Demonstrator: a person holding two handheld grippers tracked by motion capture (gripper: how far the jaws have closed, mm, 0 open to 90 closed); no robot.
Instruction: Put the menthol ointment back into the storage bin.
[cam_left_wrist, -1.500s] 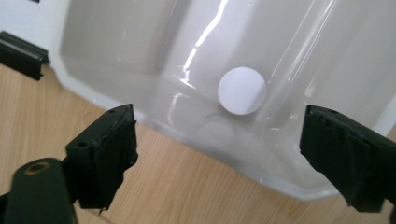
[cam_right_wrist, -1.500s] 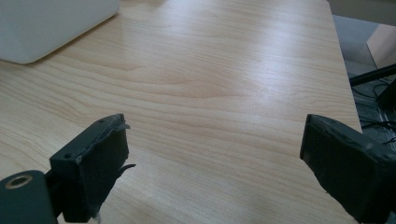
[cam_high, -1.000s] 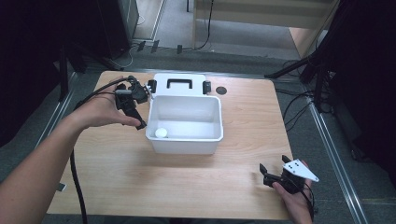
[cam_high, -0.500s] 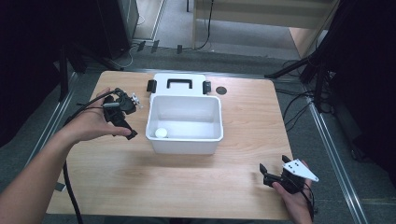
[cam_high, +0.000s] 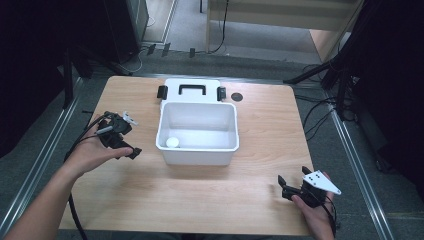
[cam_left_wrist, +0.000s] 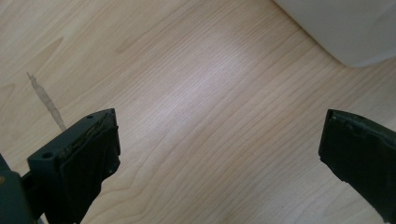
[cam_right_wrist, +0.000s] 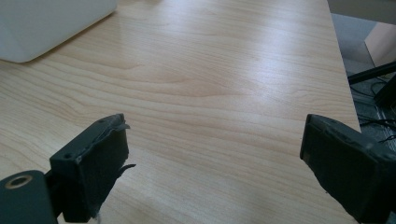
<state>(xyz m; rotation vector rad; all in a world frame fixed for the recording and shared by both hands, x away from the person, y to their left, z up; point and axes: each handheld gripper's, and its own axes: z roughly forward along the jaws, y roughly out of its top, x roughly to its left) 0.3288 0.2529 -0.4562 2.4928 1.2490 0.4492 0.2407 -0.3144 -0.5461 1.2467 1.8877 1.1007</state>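
A wooden table (cam_high: 200, 200) carries a white bin (cam_high: 197, 150) near the middle of its far half. The bin's lid (cam_high: 192, 90), white with a black handle and two black clips, lies flat just behind it against the table's far edge. Inside the bin a small white ball (cam_high: 172, 142) rests on the floor in the near left corner, close to the walls. A small dark round spot (cam_high: 236, 96) sits on the table just to the right of the lid.

The left gripper (cam_high: 131, 151) is held over the left part of the table, near the left edge and just beside the bin's left wall without touching it. Its jaws stand wide apart and hold nothing; in the left gripper view (cam_left_wrist: 219, 149) bare wood shows between them, and a rounded corner of the bin (cam_left_wrist: 345, 28) sits at the top right.

The right gripper (cam_high: 284, 187) is near the table's near right corner, well apart from the bin. Its jaws also stand wide apart with nothing between them; the right gripper view (cam_right_wrist: 215, 158) shows bare wood between them, the bin (cam_right_wrist: 46, 23) at the top left, and the table's right edge beyond.
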